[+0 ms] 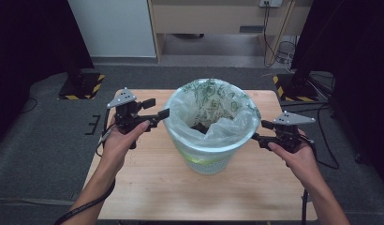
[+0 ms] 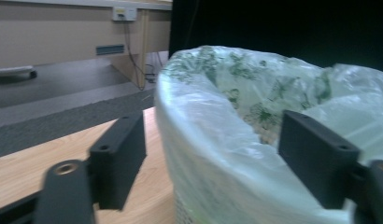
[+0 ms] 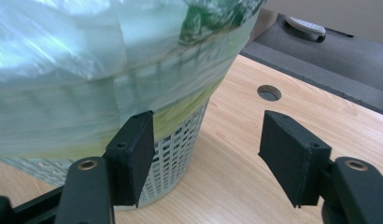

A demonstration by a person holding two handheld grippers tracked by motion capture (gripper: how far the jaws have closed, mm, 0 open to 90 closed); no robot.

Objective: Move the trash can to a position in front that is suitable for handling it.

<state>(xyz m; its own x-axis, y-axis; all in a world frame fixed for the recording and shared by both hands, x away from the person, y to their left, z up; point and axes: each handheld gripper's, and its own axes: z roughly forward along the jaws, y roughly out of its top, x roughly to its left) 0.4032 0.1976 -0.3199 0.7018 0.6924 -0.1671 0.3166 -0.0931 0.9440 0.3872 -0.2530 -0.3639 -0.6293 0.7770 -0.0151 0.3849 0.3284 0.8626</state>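
Both forearms raised, L hand-held gripper (image 1: 164, 114) & R hand-held gripper (image 1: 258, 131) flanking bin (image 1: 209, 161)

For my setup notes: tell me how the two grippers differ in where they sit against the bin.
The left gripper straddles the bag's rolled rim, one jaw outside and one over the opening; the right gripper sits lower, beside the mesh basket. Both are open, pinching nothing.

Left claw (image 1: 158, 108) open; right claw (image 1: 259, 131) open

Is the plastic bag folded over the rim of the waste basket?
Yes, the plastic bag drapes over the rim of the waste basket.
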